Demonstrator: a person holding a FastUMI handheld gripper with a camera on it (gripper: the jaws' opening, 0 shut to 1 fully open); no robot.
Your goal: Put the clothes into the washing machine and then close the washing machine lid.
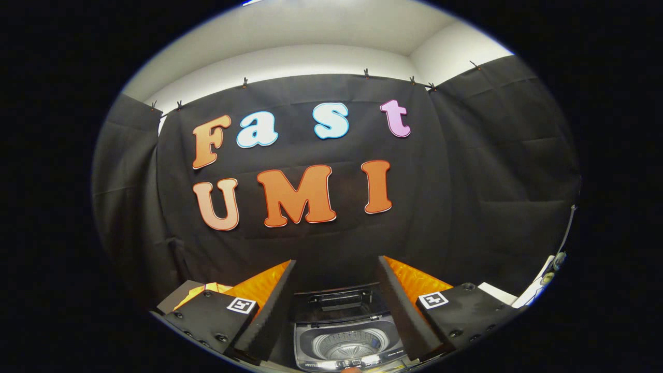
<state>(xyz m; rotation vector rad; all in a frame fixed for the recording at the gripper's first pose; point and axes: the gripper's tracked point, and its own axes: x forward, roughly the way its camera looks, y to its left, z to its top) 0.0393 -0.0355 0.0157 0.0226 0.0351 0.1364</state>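
A small top-loading washing machine (pixel 346 344) stands just ahead of and below my gripper (pixel 336 295), seen between the two fingers. Its dark lid (pixel 339 299) is raised at the back, and the round metal drum (pixel 349 344) is exposed and looks bare inside. My gripper is open, its fingers (pixel 272 305) spread wide on either side of the machine with nothing between them. A bit of yellow cloth (pixel 202 290) peeks out beyond the left finger, mostly hidden by it.
The black cloth wall (pixel 466 197) hangs close behind the machine. A white object (pixel 497 292) lies beyond the right finger, and a cable with a small fitting (pixel 557 261) hangs farther right.
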